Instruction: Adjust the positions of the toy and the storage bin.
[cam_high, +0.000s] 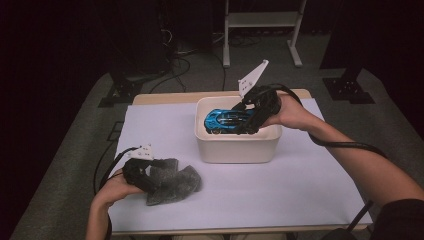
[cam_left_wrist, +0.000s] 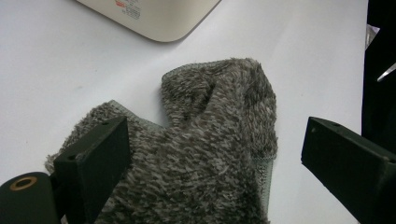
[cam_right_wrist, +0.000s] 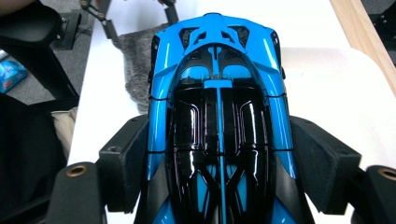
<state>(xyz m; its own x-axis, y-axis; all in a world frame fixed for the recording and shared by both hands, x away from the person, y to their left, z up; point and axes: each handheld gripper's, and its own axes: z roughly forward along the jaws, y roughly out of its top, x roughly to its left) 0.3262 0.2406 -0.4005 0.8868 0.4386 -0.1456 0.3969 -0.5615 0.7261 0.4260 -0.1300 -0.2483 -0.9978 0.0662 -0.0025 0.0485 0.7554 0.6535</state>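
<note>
At left of the high view, near the front edge: left gripper (cam_high: 150, 176), black, two-jawed, topped by a grey three-cornered plate, held in the left hand (cam_high: 111, 191) and lying against a crumpled grey fleecy cloth (cam_high: 172, 182) on the white table sheet (cam_high: 300, 185). Jaws spread wide in the left gripper view, one resting on the cloth's (cam_left_wrist: 210, 140) pile at lower left, the other well clear over bare sheet (cam_left_wrist: 56, 70) at right; nothing pinched between them. Rounded corner of a cream plastic tub (cam_left_wrist: 154, 18) at the upper edge of that view, apart from the cloth.

At centre of the high view: cream rectangular tub (cam_high: 237, 147) with rounded corners, standing upright on the sheet, well apart from the cloth. Blue-and-black toy sports car (cam_high: 227, 120) over the tub's opening, at rim height, nose toward the left.

At right: right gripper (cam_high: 252, 117), same build, held in the right hand (cam_high: 292, 114), reaching across the tub's far right corner. Seen in the right gripper view (cam_right_wrist: 219, 182): both pads pressed against the flanks of the car (cam_right_wrist: 219, 116), roof toward the camera; jaws fairly wide apart, closed on the car body. Cloth (cam_right_wrist: 135, 65) and sheet beyond the car's nose.
</note>
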